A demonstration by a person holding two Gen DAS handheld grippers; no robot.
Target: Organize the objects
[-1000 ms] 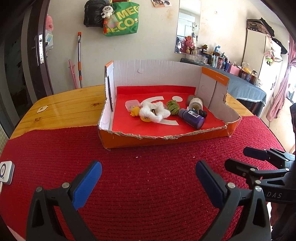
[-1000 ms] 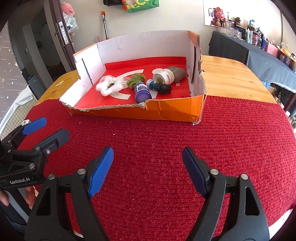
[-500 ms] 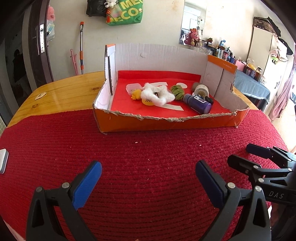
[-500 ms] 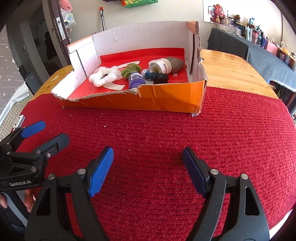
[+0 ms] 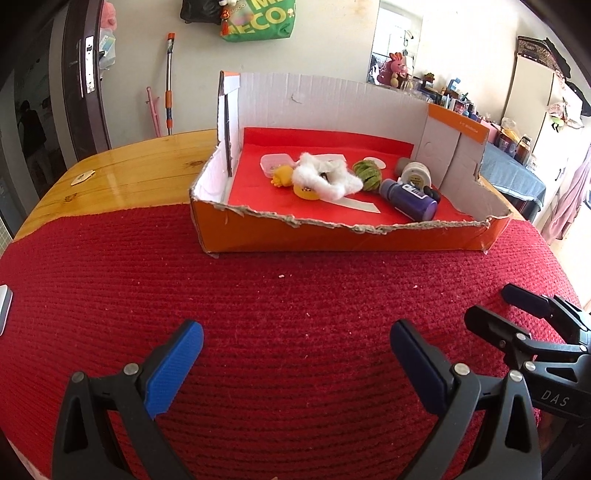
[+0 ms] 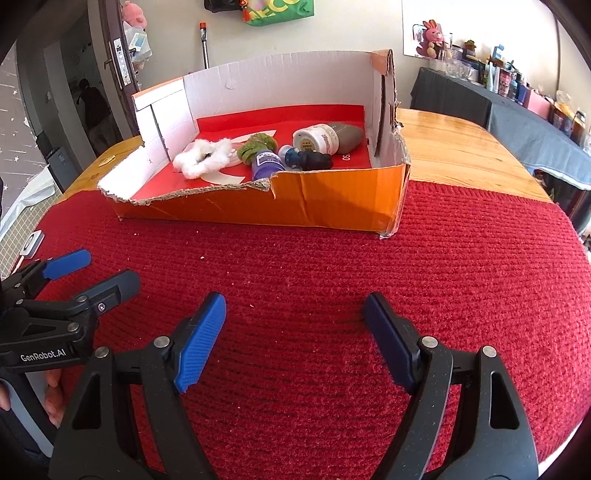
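The orange cardboard box [image 5: 332,240], open-topped with a low torn front wall and taller white walls behind and at the sides, sits on the red knitted mat [image 5: 258,350] that covers the near part of the wooden table [image 5: 129,170]; its red-lined floor holds all the small things, gathered toward the middle and right. At the left of the heap a clear lidded tub [image 5: 274,163] lies next to a yellow toy [image 5: 283,176], and a white fluffy piece [image 5: 327,178] is draped partly over that toy. Just beside it is a green knitted ball [image 5: 366,172], then a purple bottle [image 5: 408,199] lying on its side near the front wall, a white round jar [image 5: 415,176] tipped over behind it, a grey object [image 6: 347,136] against the right wall, and a small dark figure [image 6: 314,159] next to the bottle. The left gripper [image 5: 295,354] hovers over the mat in front of the box, its blue-padded jaws wide apart with nothing between them. The right gripper [image 6: 293,325] hangs beside it over the same mat; its jaws have just been opening a little further and stand apart, empty. Well behind, a green bag [image 5: 258,22] hangs on the wall
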